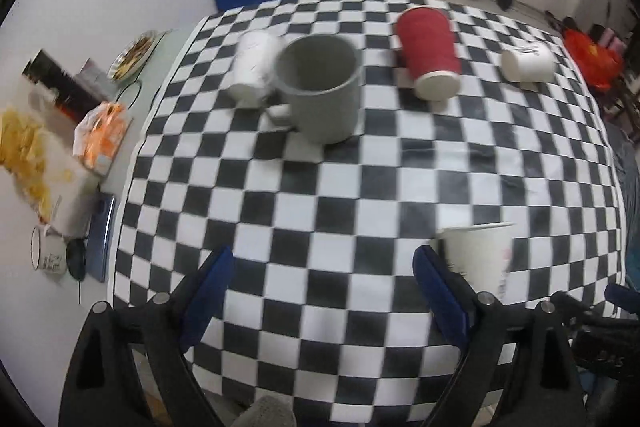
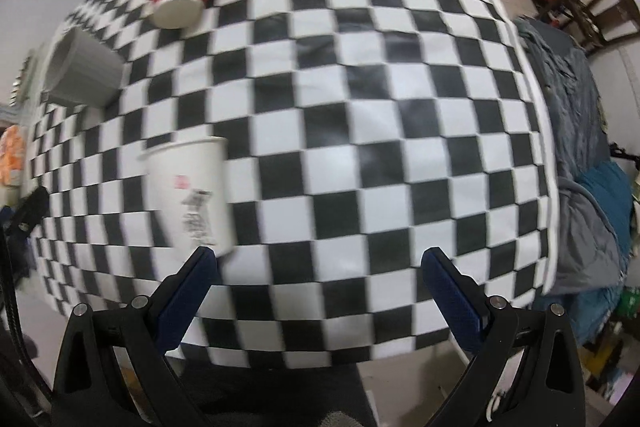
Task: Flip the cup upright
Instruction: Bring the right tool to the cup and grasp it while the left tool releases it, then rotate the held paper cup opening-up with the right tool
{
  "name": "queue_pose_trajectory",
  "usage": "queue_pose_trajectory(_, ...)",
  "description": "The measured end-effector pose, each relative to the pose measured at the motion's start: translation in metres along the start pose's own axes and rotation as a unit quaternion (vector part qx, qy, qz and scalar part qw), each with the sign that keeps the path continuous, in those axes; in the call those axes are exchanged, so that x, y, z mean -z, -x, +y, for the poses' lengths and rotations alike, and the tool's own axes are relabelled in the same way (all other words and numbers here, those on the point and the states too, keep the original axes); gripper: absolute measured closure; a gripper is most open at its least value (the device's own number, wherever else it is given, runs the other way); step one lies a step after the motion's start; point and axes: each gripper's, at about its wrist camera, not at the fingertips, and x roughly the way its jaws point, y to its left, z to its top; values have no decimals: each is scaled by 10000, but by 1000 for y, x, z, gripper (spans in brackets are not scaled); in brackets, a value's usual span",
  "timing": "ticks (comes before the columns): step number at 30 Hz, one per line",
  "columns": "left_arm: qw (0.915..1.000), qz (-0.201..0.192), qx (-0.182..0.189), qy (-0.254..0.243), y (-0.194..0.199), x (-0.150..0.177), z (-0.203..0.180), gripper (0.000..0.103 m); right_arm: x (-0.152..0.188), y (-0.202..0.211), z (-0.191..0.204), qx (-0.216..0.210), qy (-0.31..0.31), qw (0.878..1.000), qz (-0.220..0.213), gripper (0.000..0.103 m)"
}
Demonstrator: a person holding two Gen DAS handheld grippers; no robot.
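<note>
motion blur smeared the print on the white paper cup beyond reading, and the left-wrist view hid its base behind a blue finger pad. the grey mug sat partly cut off near the right-wrist picture's left edge. the grey mug's handle was blurred, and the white cup lying behind it was half hidden

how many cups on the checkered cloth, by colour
white: 3, the paper cup, the mug on its side far left, the mug on its side far right
grey: 1, the grey mug
red: 1, the red cup
total: 5
</note>
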Motion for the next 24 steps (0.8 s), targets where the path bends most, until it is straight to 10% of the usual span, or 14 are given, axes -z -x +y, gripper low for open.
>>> queue_pose_trajectory(24,9969,756,89,-215,-89,15,14,12,-61,-77,92,-267,434,9946,903,20)
